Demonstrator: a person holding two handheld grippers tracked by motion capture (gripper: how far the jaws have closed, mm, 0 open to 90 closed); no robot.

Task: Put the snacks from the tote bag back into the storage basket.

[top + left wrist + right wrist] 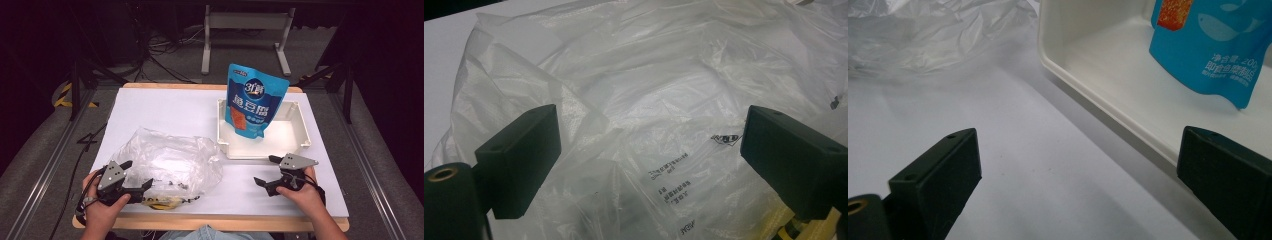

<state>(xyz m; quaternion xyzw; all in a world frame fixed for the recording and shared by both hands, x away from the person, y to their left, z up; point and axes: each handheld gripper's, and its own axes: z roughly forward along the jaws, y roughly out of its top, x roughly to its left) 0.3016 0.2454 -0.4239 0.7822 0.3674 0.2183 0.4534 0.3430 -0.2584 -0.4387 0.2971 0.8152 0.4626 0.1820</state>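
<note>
Bench: white sheet on a wooden top [165, 107], grey floor and cables beyond it at 12 o'clock.
Left claw [136, 176]: mine, at 7 o'clock on the bench, spread wide, nothing between the jaws, resting at the near edge of the plastic bag [170, 162].
Right claw [264, 171]: mine, at 5 o'clock, also spread wide and empty, just short of the near wall of the tray [300, 145].
Plastic bag: clear, crumpled, lying flat at 8 o'clock; something yellow [161, 203] shows under its near edge, though I cannot tell what it is.
Tray: white, shallow, at 1 o'clock, with the blue pouch [254, 100] standing upright in it and leaning on the far wall.
Step in hand: by my reading, taking hold of the bag with the left claw.
Doing it well: I would pinch one raised fold, not the flat film, and close slowly so the thin plastic does not slip out or tear.
Left gripper view adds: small printed text on the film [669, 170] and the creases between my jaws, which the high view blurs.
Right gripper view adds: the tray's rounded rim [1088, 85] and the pouch's lower corner [1218, 65] up close, with bare bench [1048, 175] between my jaws.
High view adds: how the bag, both claws and the tray lie across the bench.
</note>
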